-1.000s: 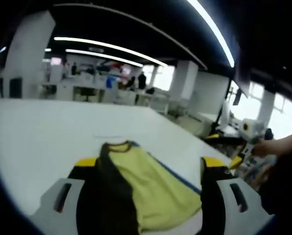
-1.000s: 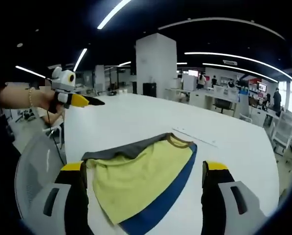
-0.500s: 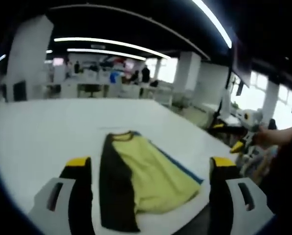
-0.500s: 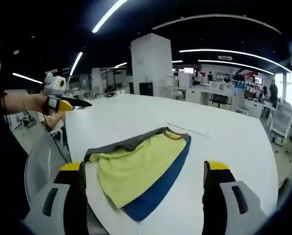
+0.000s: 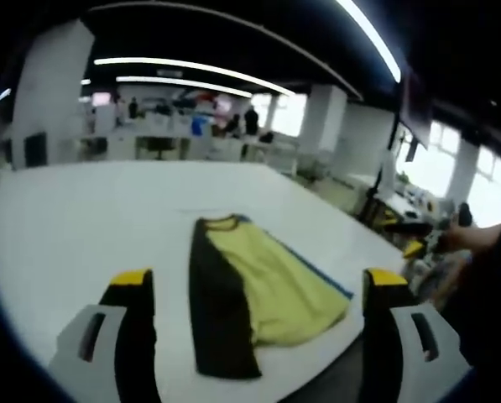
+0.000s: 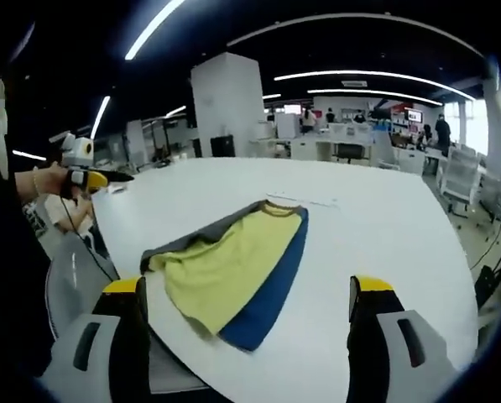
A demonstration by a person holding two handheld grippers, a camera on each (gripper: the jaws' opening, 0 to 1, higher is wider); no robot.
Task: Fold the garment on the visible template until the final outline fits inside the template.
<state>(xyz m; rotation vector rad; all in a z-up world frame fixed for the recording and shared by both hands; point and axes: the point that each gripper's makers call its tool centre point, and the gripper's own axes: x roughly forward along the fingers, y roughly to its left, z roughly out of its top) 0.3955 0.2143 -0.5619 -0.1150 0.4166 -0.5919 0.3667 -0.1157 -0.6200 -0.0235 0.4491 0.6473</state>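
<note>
The main risk, as I judge it, is the folded shirt [image 6: 233, 273] slipping off, since its lower end lies near the edge of the white surface [image 6: 384, 227]; a careless tug could drag it over. Both the left tool [image 5: 254, 290] and right tool [image 6: 246, 294] are released, jaws wide apart and empty, with the shirt lying ahead between them, untouched.
</note>
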